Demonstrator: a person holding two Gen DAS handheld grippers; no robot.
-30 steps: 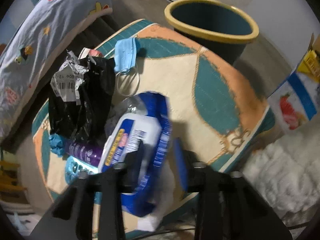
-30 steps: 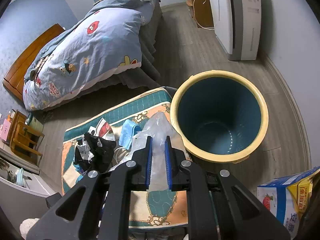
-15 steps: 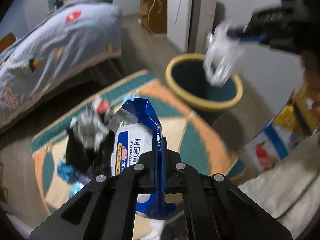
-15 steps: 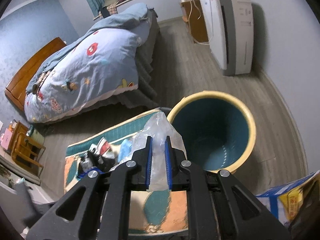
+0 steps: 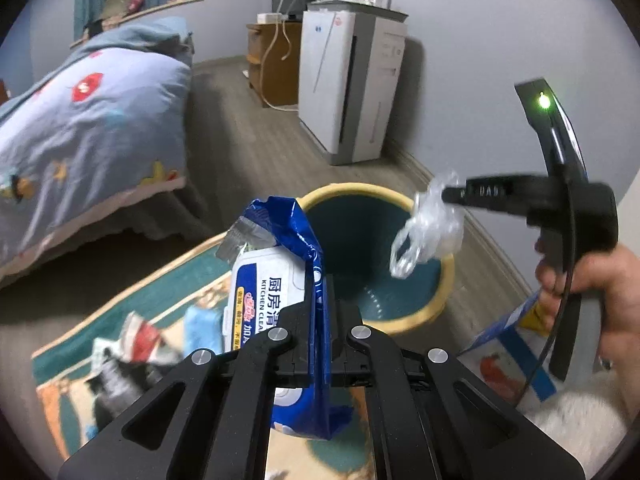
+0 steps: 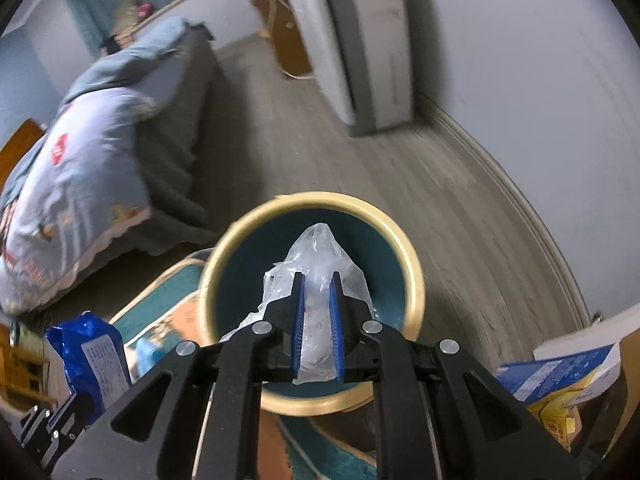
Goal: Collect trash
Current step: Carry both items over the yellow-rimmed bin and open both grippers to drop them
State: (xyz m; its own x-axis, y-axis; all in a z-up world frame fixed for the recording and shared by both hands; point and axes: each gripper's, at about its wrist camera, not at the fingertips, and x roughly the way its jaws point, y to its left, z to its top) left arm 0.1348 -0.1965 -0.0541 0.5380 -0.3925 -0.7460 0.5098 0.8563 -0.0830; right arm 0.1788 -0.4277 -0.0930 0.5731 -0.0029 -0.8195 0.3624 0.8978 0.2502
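My left gripper [image 5: 319, 292] is shut on a blue and white wipes packet [image 5: 276, 280], held up in the air just left of the teal bin with a yellow rim [image 5: 360, 196]. My right gripper [image 6: 317, 284] is shut on a crumpled clear plastic bag [image 6: 318, 256], which hangs over the open bin [image 6: 224, 256]. In the left wrist view the clear bag [image 5: 428, 228] dangles from the right gripper [image 5: 448, 194] above the bin's right rim, with a hand [image 5: 600, 292] holding the tool. The packet [image 6: 92, 360] shows at the lower left of the right wrist view.
More litter lies on the patterned rug [image 5: 132, 292]: a red and white wrapper [image 5: 140, 336], a blue mask [image 5: 202, 326] and black plastic [image 5: 116, 384]. A bed [image 5: 80, 128] stands left, a white appliance [image 5: 348, 88] at the wall, and a printed carton [image 5: 508, 352] right of the bin.
The left gripper closed on the wipes packet and lifted it off the rug toward the bin. The right gripper carried the clear bag from beside the bin to above its opening.
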